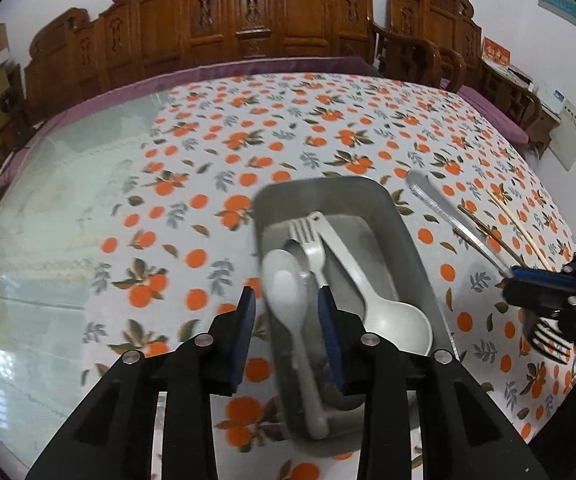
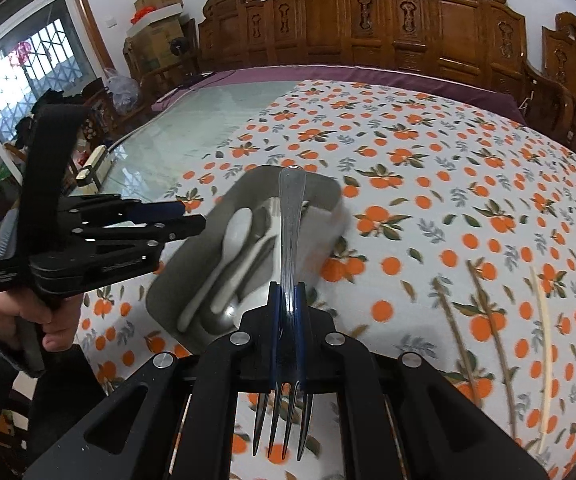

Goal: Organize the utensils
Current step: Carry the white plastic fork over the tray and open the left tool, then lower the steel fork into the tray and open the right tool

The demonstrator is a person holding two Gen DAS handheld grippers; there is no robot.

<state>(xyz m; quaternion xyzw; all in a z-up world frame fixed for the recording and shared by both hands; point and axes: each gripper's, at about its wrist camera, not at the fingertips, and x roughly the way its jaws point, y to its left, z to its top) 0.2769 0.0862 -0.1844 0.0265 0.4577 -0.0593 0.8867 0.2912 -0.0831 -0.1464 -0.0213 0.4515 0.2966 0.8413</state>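
Observation:
A grey metal tray (image 1: 404,236) lies on the orange-patterned tablecloth and holds a white plastic spoon (image 1: 292,304), a white fork (image 1: 308,240) and a white ladle (image 1: 392,320). My left gripper (image 1: 288,300) is open, its jaws either side of the spoon's bowl above the tray. My right gripper (image 2: 288,292) is shut on a steel fork (image 2: 290,216), tines toward the camera, handle pointing over the tray (image 2: 183,268). The right gripper (image 1: 544,284) also shows at the right edge of the left wrist view.
A steel knife (image 1: 444,212) and wooden chopsticks (image 1: 516,220) lie on the cloth right of the tray; the chopsticks (image 2: 544,336) show in the right wrist view too. Bare glass tabletop (image 1: 67,208) lies left. Carved wooden chairs (image 1: 247,12) line the far edge.

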